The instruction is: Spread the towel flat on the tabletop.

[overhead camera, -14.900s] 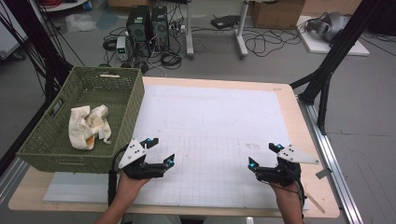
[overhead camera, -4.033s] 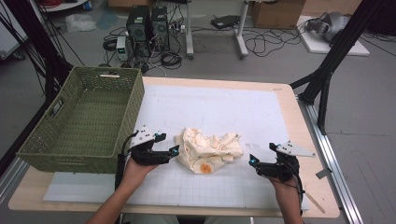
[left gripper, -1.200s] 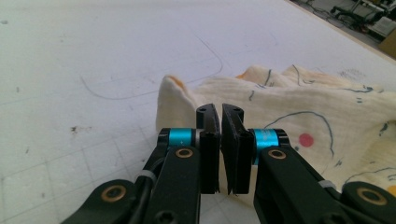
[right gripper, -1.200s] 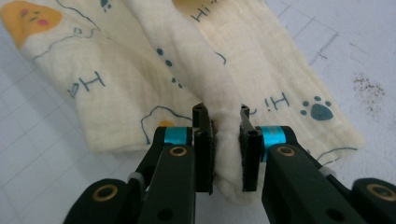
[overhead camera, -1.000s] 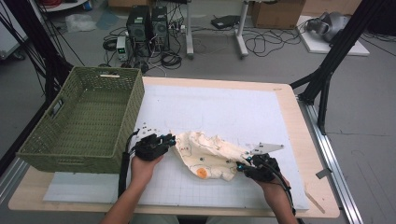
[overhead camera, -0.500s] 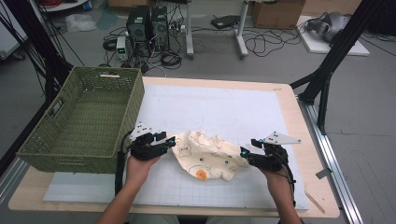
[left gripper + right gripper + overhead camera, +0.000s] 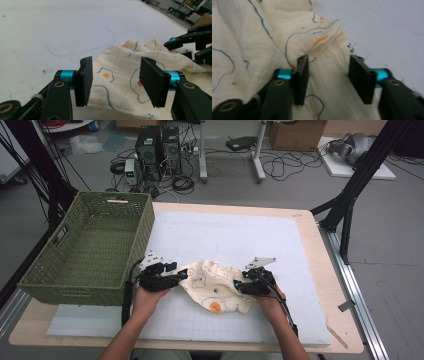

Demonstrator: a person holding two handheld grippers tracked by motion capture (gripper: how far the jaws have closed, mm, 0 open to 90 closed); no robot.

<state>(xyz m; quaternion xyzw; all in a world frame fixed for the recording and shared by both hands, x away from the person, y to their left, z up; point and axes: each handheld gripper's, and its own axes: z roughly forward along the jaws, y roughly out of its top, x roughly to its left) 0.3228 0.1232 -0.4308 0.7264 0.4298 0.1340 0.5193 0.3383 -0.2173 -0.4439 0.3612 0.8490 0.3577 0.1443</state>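
A cream muslin cloth printed with blue outlines and orange spots lies crumpled on the white mat. My left gripper is at the cloth's left edge. In the left gripper view the cloth lies under and between the jaws of the left gripper, which have just been opening; the pads stand apart from it. My right gripper is at the cloth's right side. In the right gripper view the right gripper straddles a fold of the cloth. Its jaws have just been closing but still show a gap.
An empty green woven basket stands at the table's left, close to my left hand. The other hand's gripper shows across the cloth in the left gripper view. Computers and cables lie on the floor beyond the table; a black frame leg rises at the right.
The cloth, once in the basket, now lies on the mat. In the last second the right gripper slid left onto the cloth's right side, and the left jaws opened.
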